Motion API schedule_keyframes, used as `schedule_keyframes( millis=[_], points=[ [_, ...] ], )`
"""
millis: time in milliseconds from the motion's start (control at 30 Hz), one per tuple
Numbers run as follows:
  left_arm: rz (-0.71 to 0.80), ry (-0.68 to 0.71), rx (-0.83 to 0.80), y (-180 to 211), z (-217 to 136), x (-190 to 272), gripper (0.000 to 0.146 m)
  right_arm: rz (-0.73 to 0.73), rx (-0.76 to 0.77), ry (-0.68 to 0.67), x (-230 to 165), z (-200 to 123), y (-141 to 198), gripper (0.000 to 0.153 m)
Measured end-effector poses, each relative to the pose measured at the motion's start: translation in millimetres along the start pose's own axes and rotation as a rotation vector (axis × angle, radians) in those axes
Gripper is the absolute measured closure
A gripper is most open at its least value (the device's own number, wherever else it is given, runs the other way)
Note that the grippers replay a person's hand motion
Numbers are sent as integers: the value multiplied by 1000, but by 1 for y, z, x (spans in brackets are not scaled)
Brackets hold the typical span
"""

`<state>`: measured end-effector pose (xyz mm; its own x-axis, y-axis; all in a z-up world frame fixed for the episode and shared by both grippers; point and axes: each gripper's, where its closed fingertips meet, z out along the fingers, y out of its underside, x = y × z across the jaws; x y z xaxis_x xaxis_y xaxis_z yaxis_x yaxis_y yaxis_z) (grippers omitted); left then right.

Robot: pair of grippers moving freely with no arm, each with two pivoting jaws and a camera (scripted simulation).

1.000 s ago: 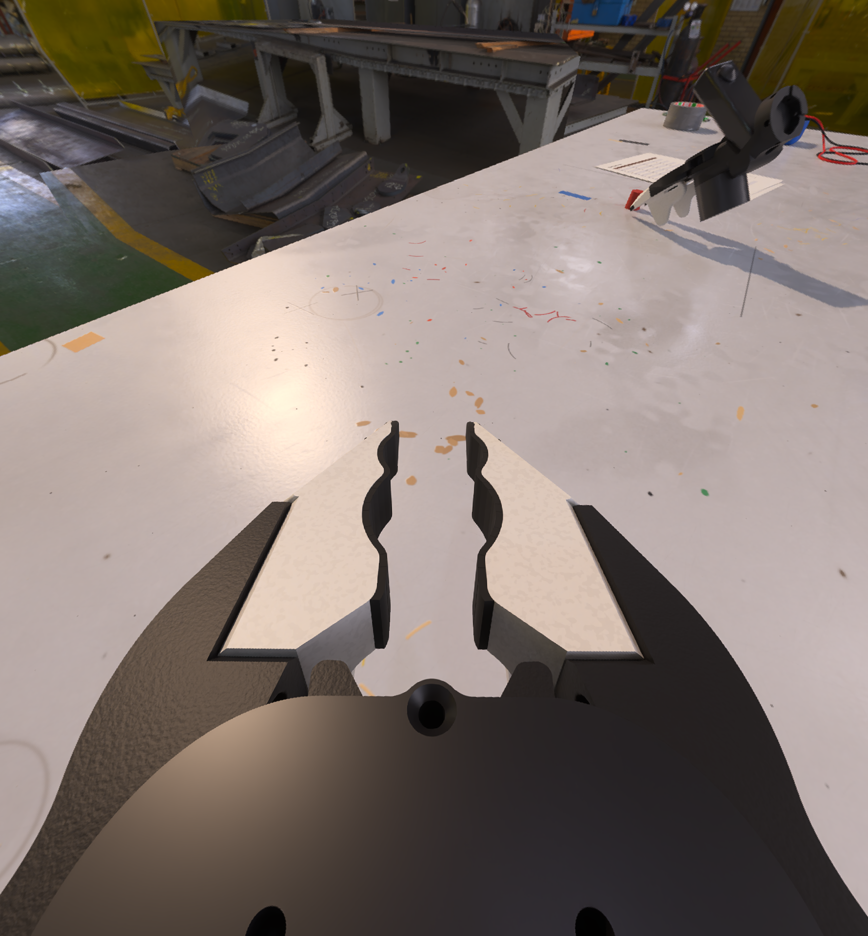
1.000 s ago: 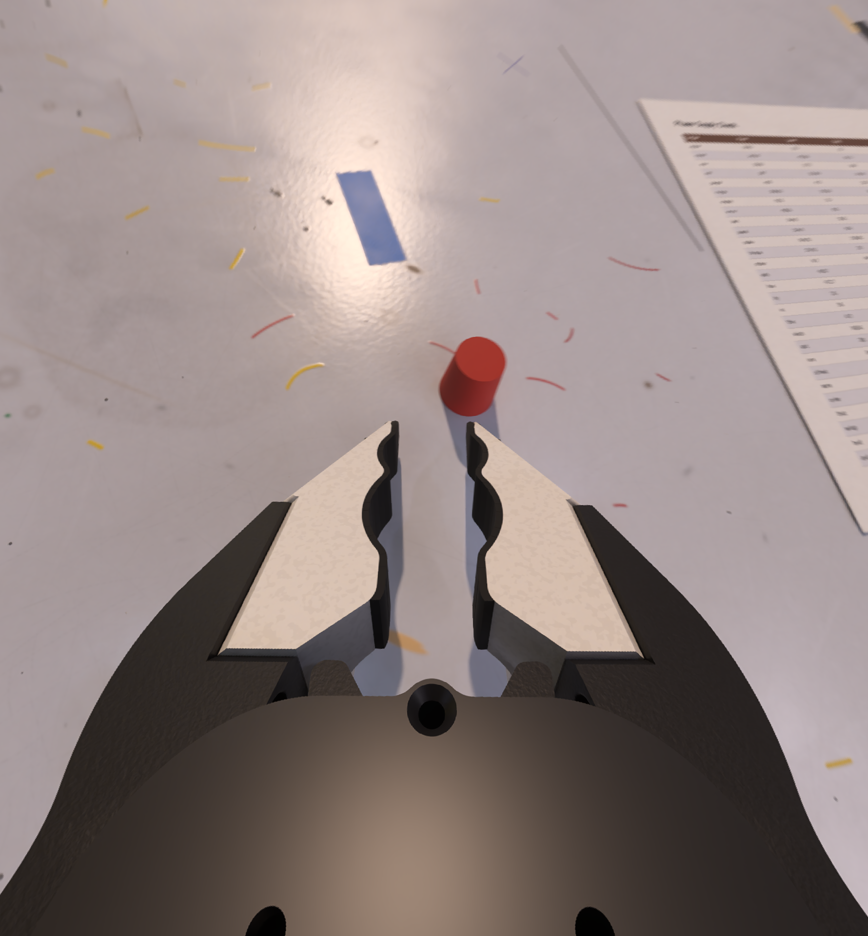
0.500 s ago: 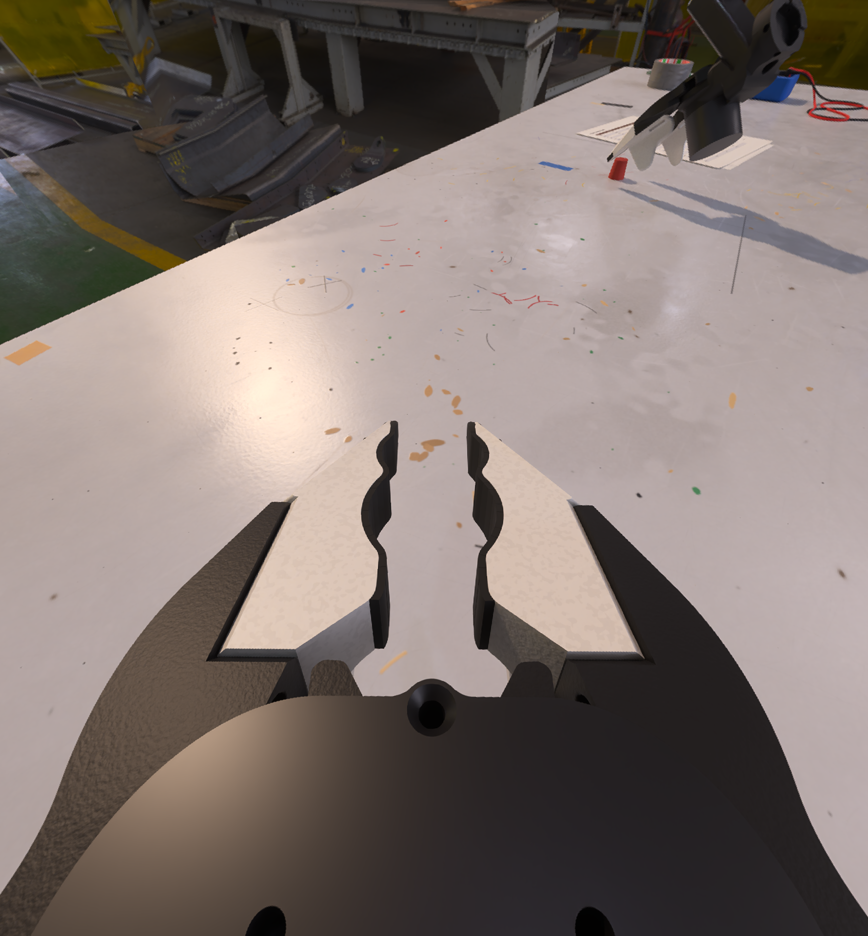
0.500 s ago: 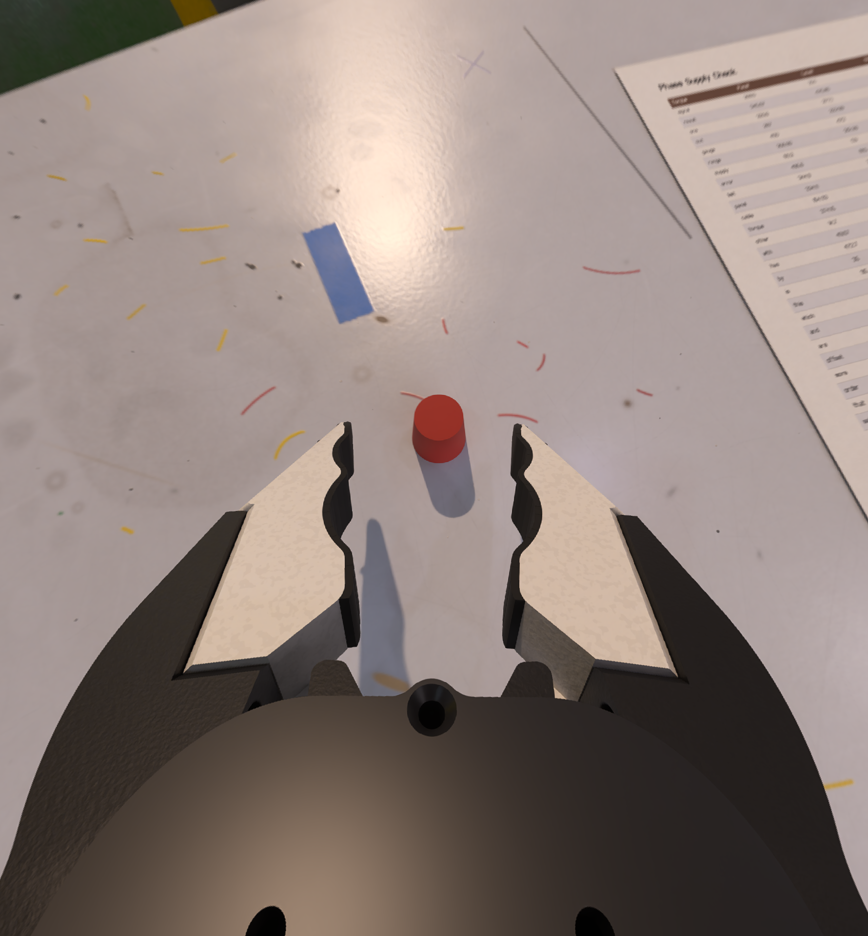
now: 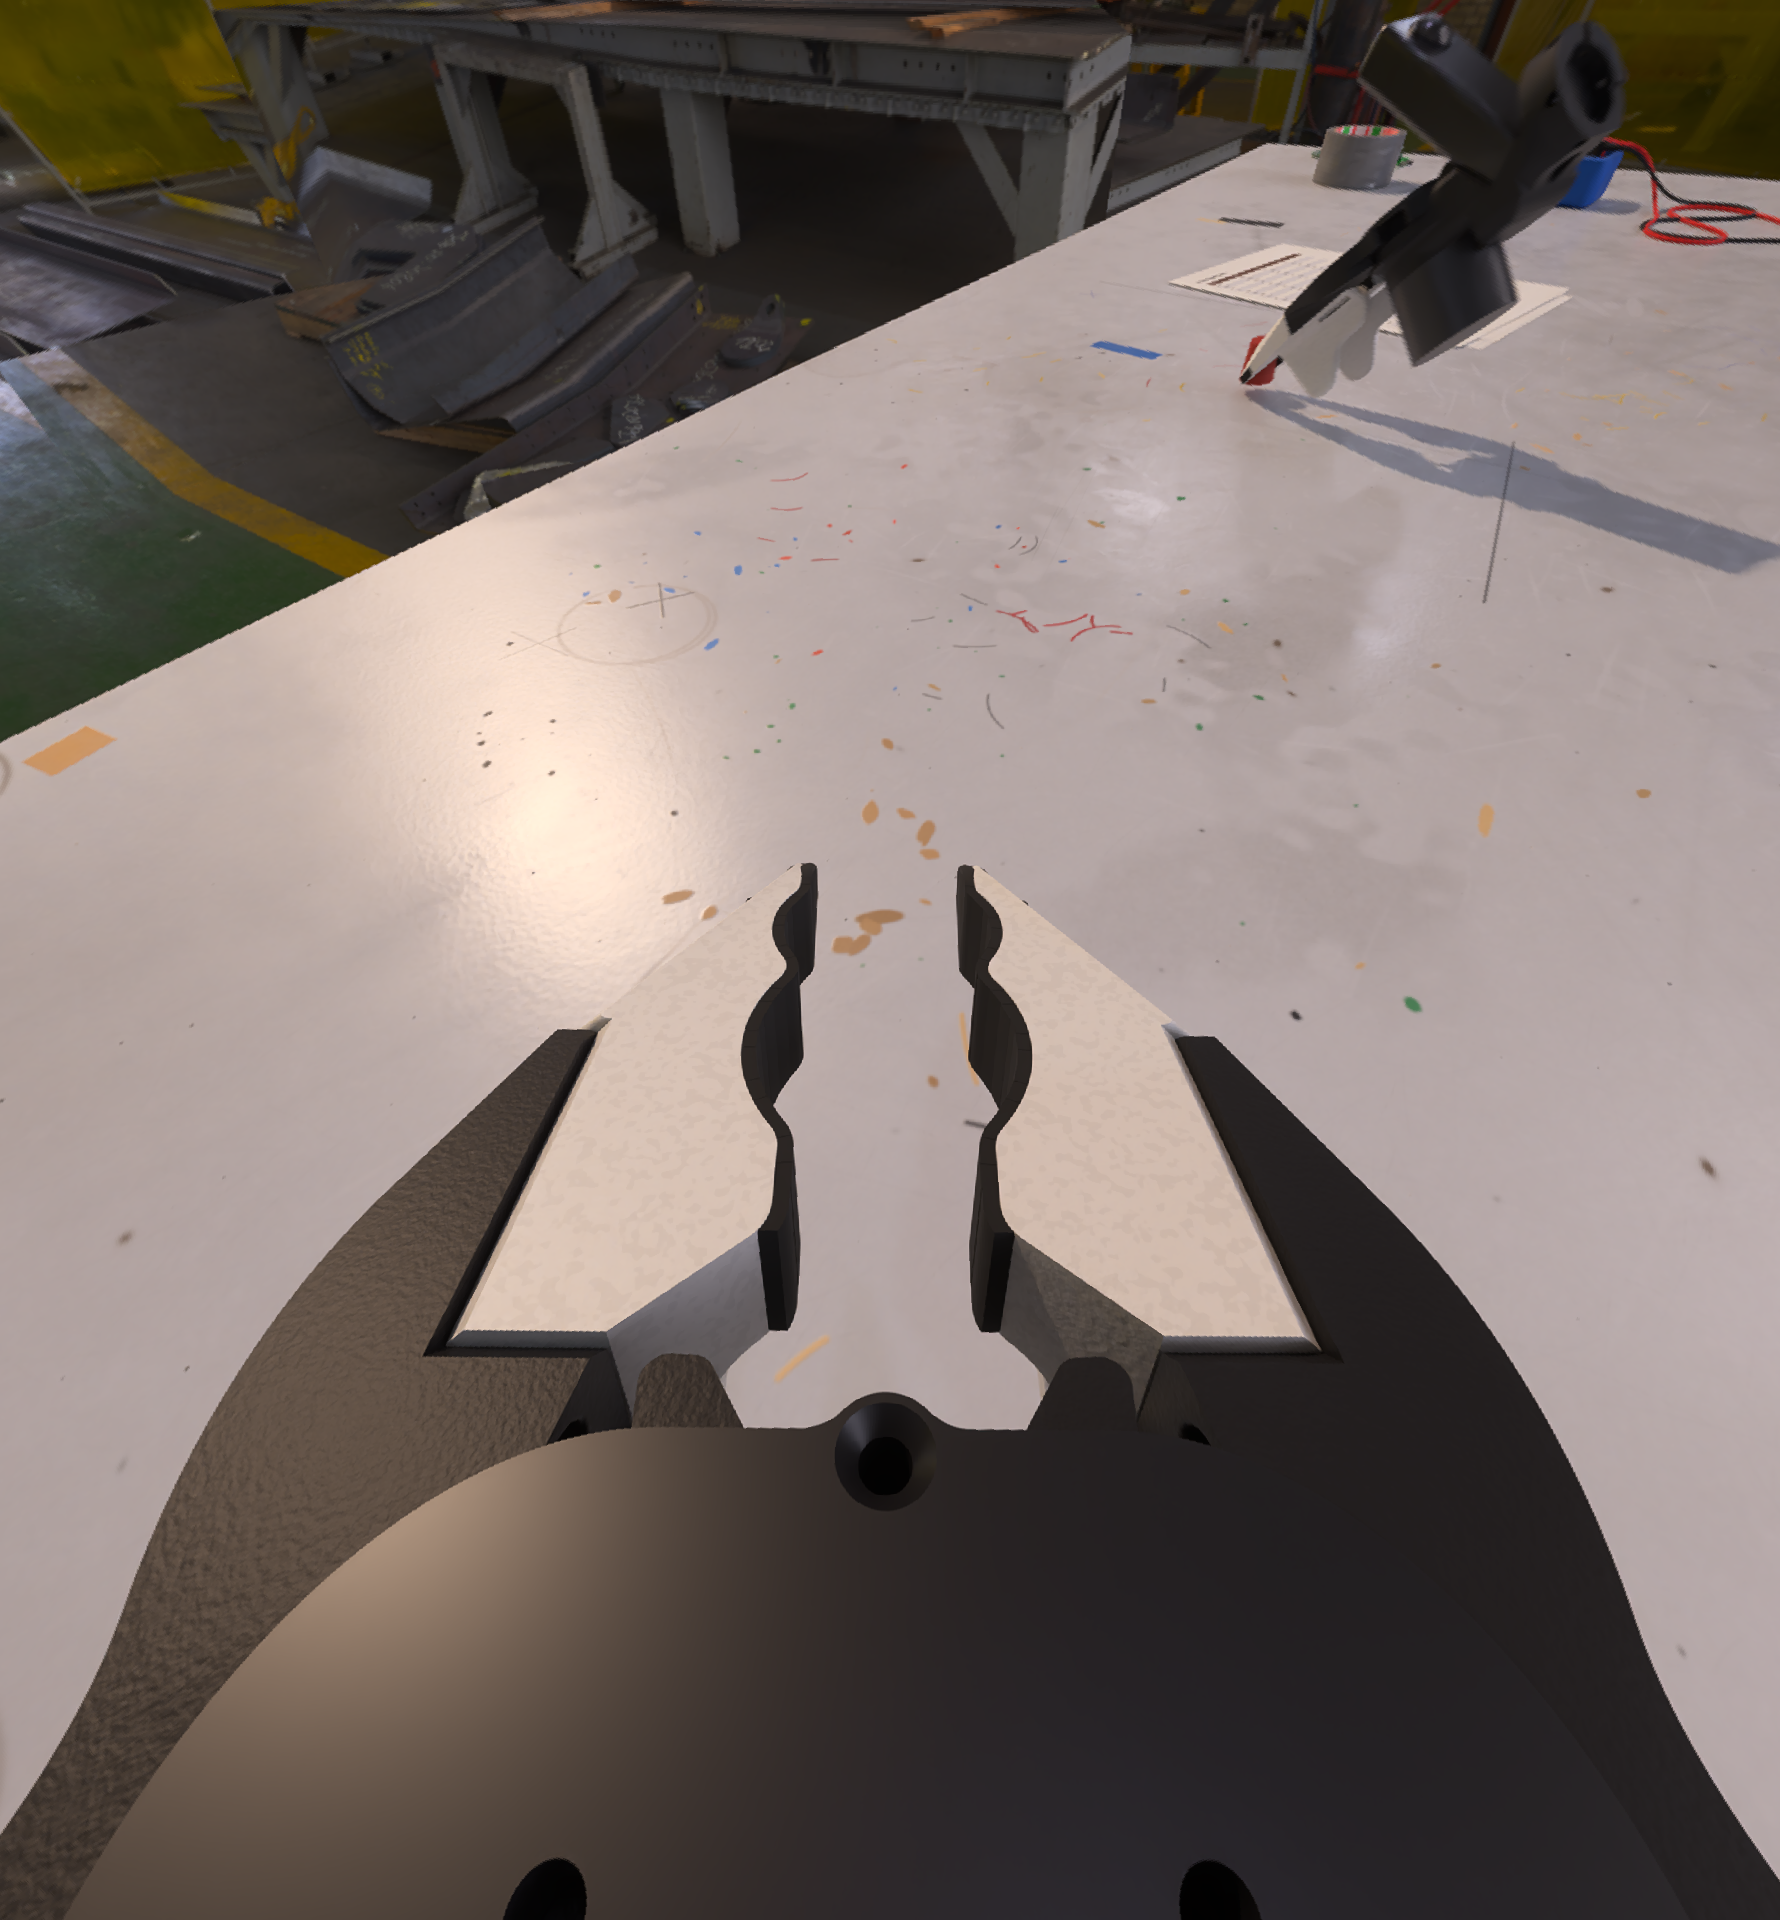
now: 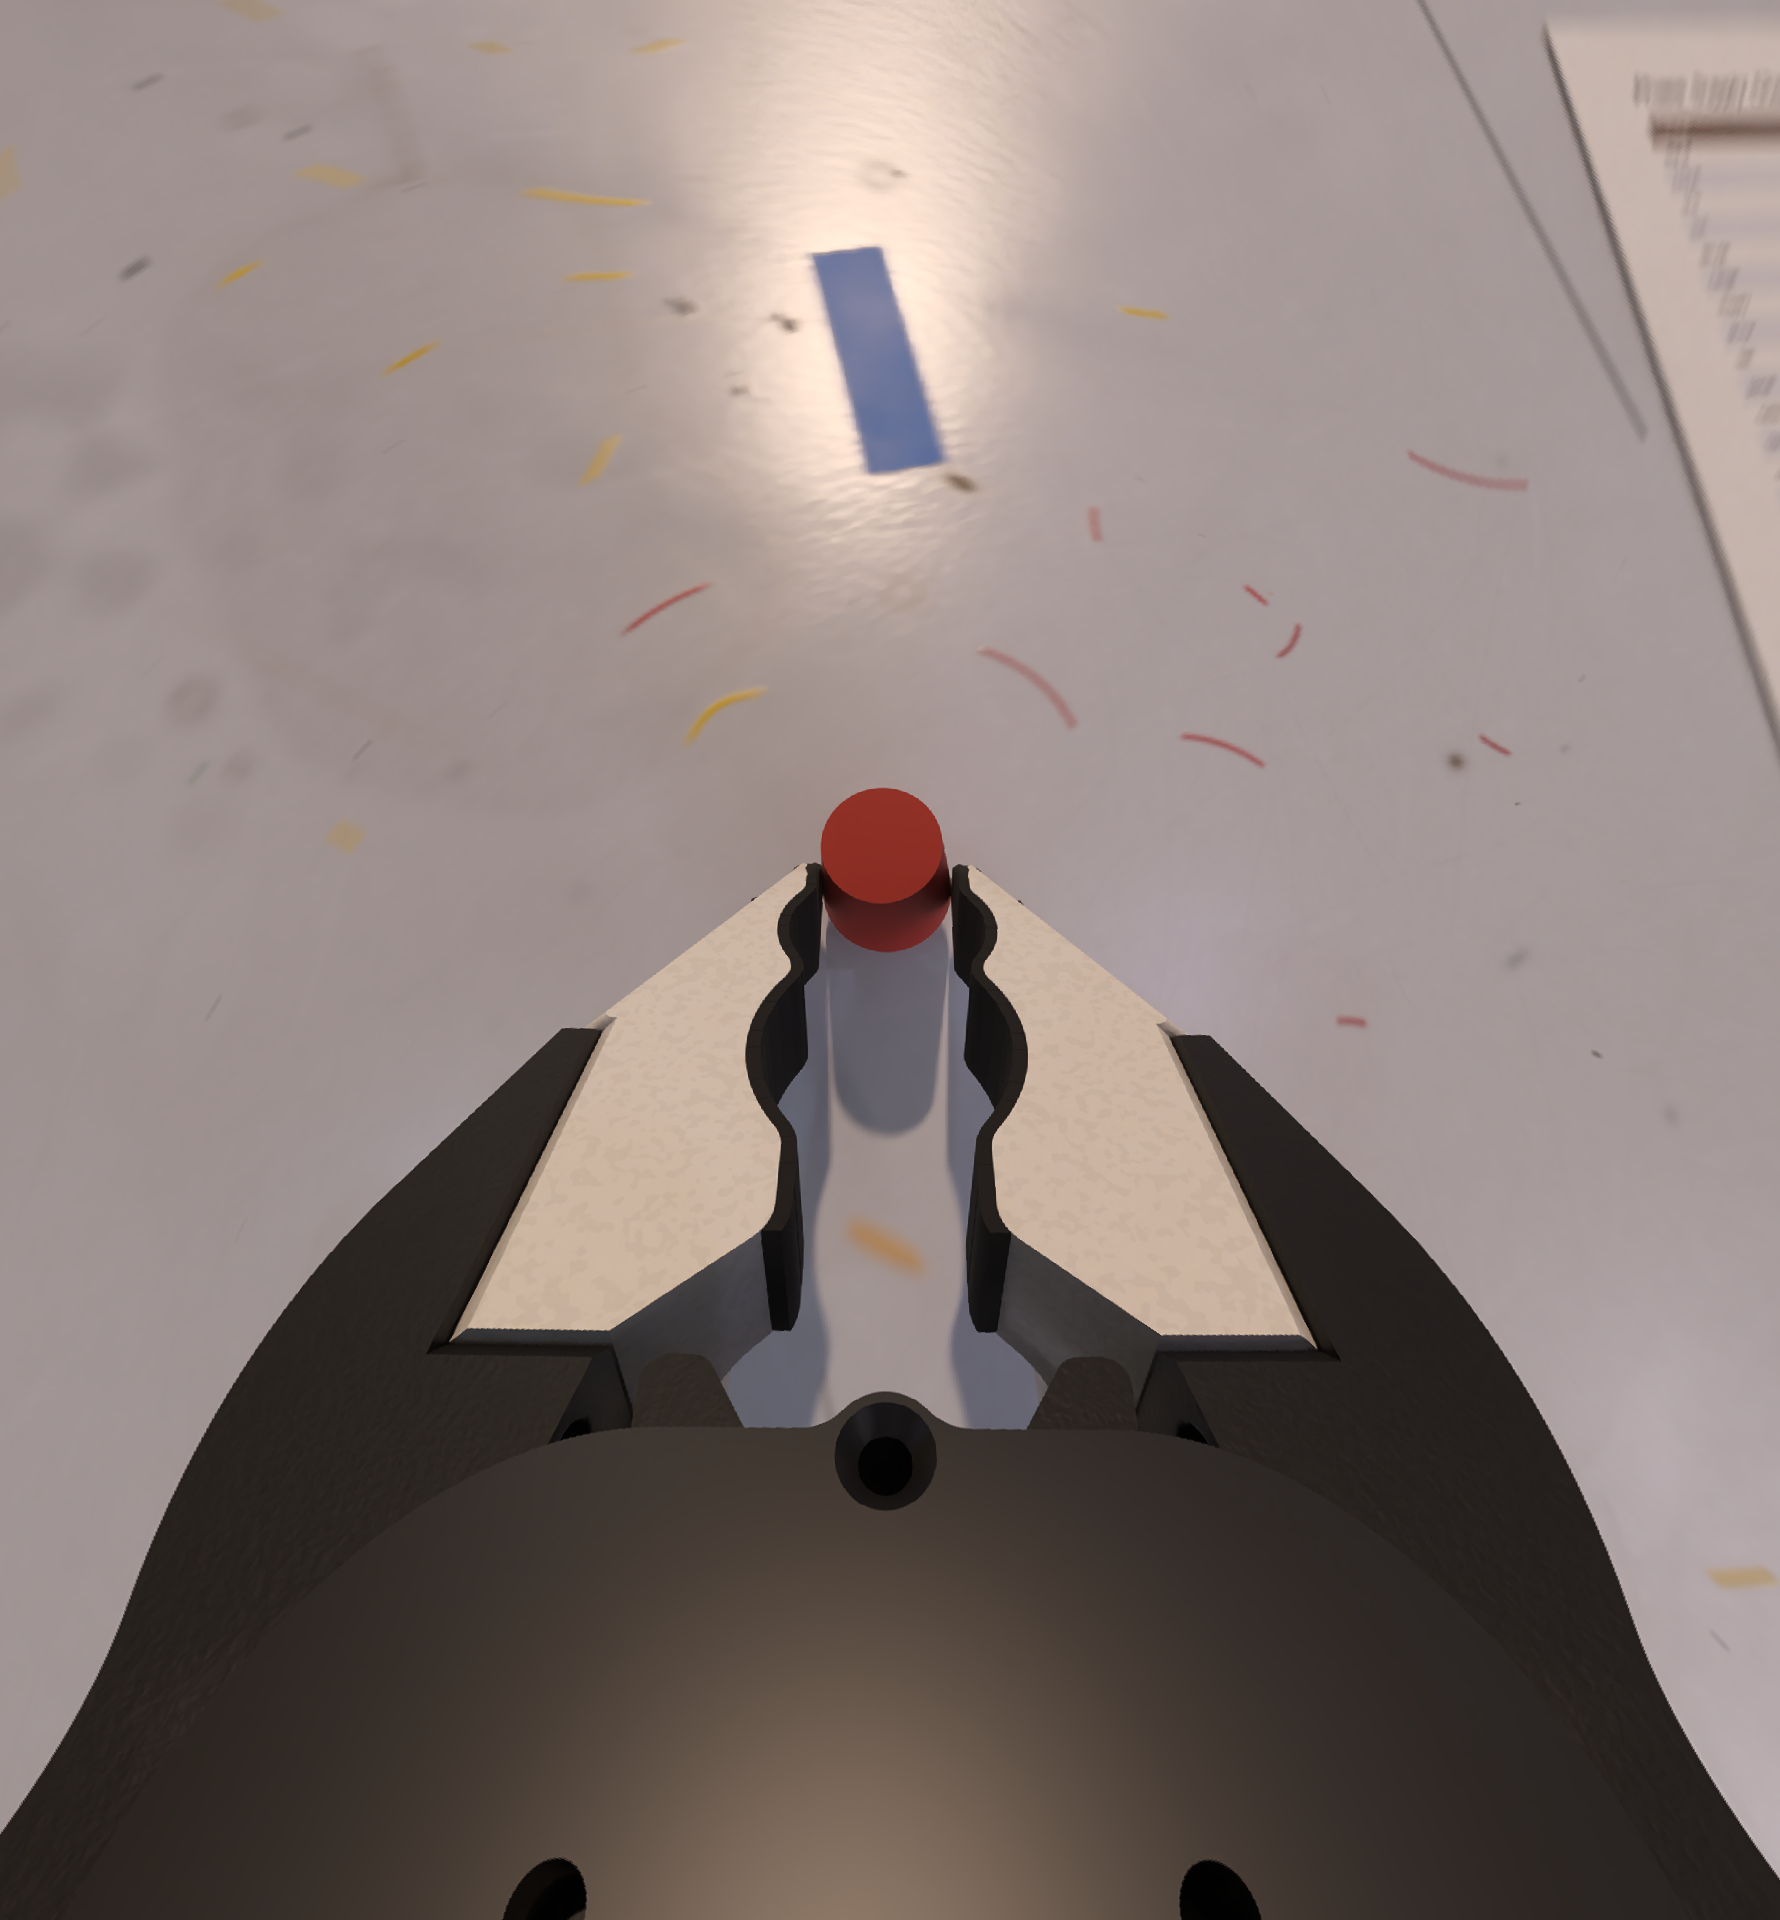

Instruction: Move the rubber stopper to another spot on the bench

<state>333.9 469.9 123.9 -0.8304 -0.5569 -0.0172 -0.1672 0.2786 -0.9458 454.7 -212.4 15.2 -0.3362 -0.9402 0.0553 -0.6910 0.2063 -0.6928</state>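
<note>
The red rubber stopper point(image 6: 882, 868) sits upright between the fingertips of my right gripper point(image 6: 884, 883), which is shut on it just over the white bench point(image 6: 346, 644). Its shadow falls between the fingers. In the left wrist view the right gripper point(image 5: 1281, 348) hangs tilted at the far right of the bench, with the stopper point(image 5: 1258, 361) as a red spot at its tip. My left gripper point(image 5: 886, 878) is low over the near bench point(image 5: 346, 935). It is closed to a narrow gap and holds nothing.
A printed sheet point(image 6: 1759, 312) lies right of the stopper and a blue tape strip point(image 6: 878, 358) lies ahead of it. A grey tape roll point(image 5: 1362, 156), a blue box point(image 5: 1598, 177) and a red cable point(image 5: 1696, 223) sit at the far end. The bench edge point(image 5: 657, 442) drops to the floor on the left.
My right gripper opened wide, moved forward around the stopper, then shut on it. The left gripper stayed at the same narrow gap and shifted only a little.
</note>
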Motion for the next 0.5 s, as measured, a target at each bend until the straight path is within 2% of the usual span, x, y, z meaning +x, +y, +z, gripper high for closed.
schedule_keyframes(
  millis=[100, 167, 267, 333, 400, 500],
  points=[
    [-21, 10, 3, 6, -4, -2, 120, -162, 65, 40, -19, -38, 9, 128],
    [-51, 42, 18, 7, -4, -1, 120, -178, 25, 17, -28, -55, 21, 128],
    [-61, 70, 50, 3, -6, 3, 120, -91, 16, -137, -52, -78, 34, 128],
    [-53, 76, 62, 3, -9, 7, 120, -73, 54, -304, -84, -100, 41, 128],
    [-46, 76, 56, 7, -12, 9, 120, -97, 88, -462, -124, -123, 49, 128],
    [-65, 78, 47, 14, -16, 9, 120, -236, 142, -683, -204, -157, 60, 128]
  ],
)
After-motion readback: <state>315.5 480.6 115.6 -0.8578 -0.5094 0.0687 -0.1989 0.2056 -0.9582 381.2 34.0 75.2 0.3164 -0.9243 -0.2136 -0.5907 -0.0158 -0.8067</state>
